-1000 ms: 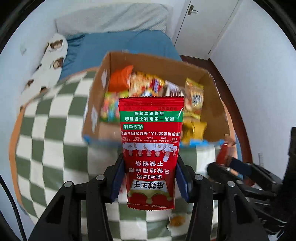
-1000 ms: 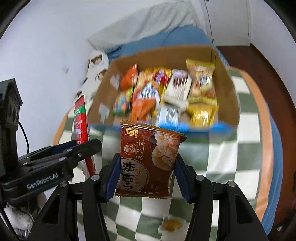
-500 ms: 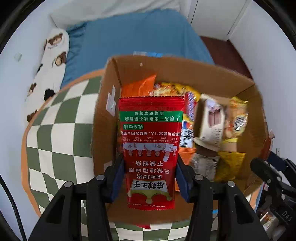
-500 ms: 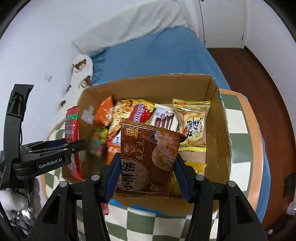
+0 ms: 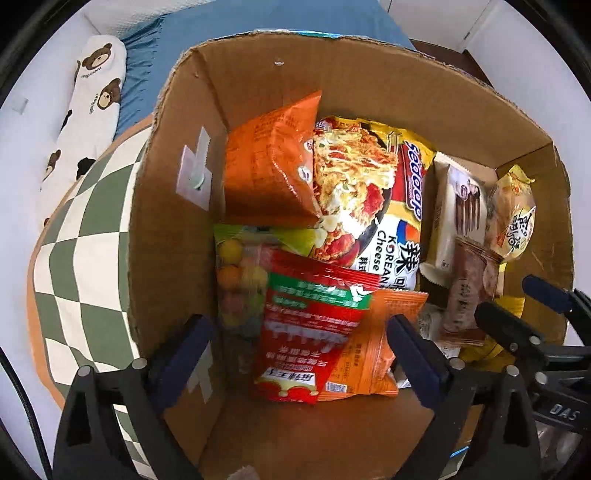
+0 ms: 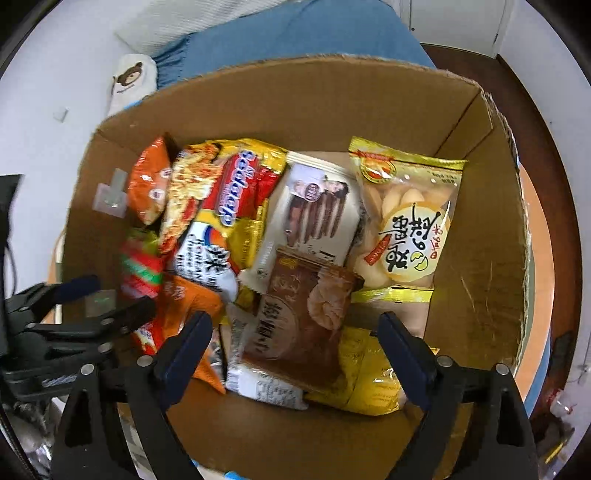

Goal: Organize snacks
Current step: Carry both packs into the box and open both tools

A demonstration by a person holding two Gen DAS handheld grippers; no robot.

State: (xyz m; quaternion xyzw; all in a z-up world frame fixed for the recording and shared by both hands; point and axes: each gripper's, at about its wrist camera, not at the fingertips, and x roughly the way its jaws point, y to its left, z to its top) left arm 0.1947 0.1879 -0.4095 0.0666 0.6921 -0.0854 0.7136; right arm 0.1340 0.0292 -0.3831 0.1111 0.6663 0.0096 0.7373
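Both grippers hang over an open cardboard box (image 5: 406, 74) of snack packets. My left gripper (image 5: 295, 336) is open; the red packet (image 5: 306, 332) lies loose below it on an orange packet (image 5: 376, 347). My right gripper (image 6: 295, 332) is open; the brown cookie packet (image 6: 299, 314) lies below it on the pile. The brown packet also shows in the left wrist view (image 5: 469, 295), and the red packet shows in the right wrist view (image 6: 142, 269). The right gripper's fingers (image 5: 546, 295) show at the left view's right edge.
The box (image 6: 480, 258) holds a noodle packet (image 5: 369, 192), an orange bag (image 5: 273, 166), candy balls (image 5: 236, 280), a chocolate stick packet (image 6: 314, 214) and a yellow rice cracker bag (image 6: 410, 225). It sits on a green checked cloth (image 5: 81, 240) beside a blue bed (image 5: 229, 22).
Both grippers moved forward and down over the box and opened. The red packet and the brown packet dropped out of the fingers onto the pile.
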